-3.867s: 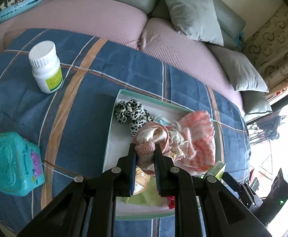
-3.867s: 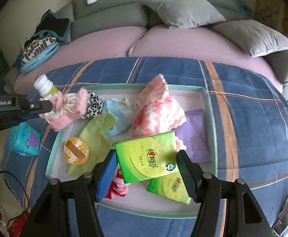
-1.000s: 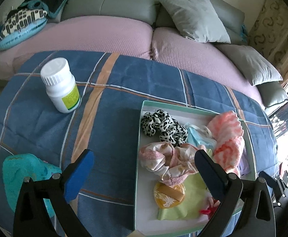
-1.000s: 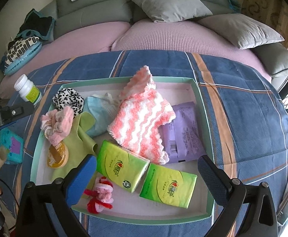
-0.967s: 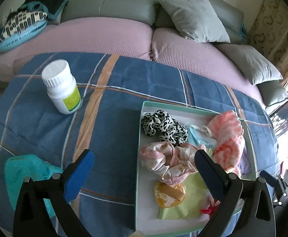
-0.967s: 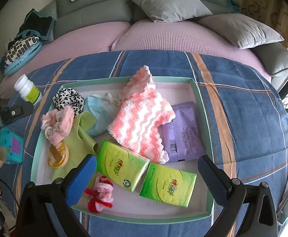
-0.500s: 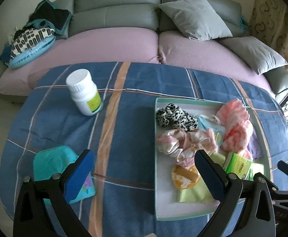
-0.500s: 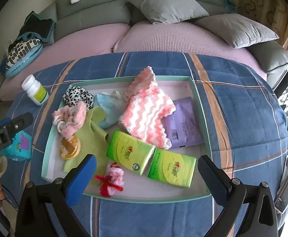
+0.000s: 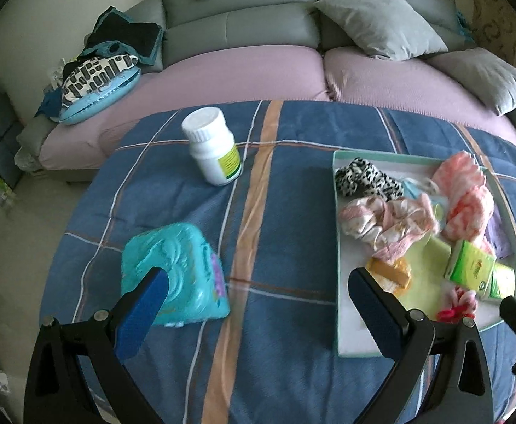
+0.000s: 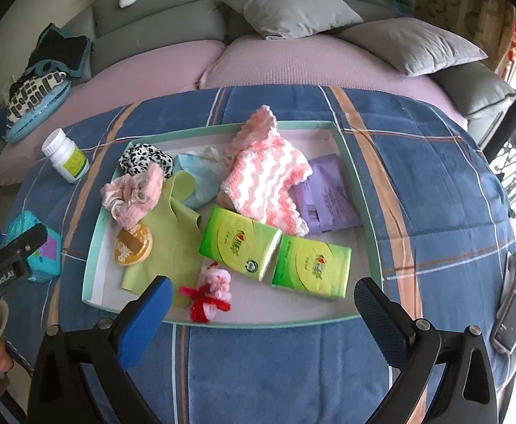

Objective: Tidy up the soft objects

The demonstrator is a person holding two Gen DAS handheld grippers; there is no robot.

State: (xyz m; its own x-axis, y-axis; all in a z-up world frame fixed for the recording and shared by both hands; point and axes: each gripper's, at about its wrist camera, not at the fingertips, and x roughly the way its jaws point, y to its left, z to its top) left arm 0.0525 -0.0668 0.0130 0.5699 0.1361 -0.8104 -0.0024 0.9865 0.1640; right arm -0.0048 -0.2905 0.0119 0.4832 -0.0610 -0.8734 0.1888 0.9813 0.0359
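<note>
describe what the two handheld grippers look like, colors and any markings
Both the left gripper and right gripper have black angular frames with silver screws and two fingers faced with textured blue pads. White "GenRobot.AI" lettering shows on the left one's side in the right wrist view.

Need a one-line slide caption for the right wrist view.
Open right gripper hovers over a mint tray holding tissue packs, a pink-striped knit and scrunchies.

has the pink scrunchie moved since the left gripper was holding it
Yes. The pink scrunchie now lies in the tray, beside the leopard scrunchie at the tray's left end, released by the open left gripper.
</note>
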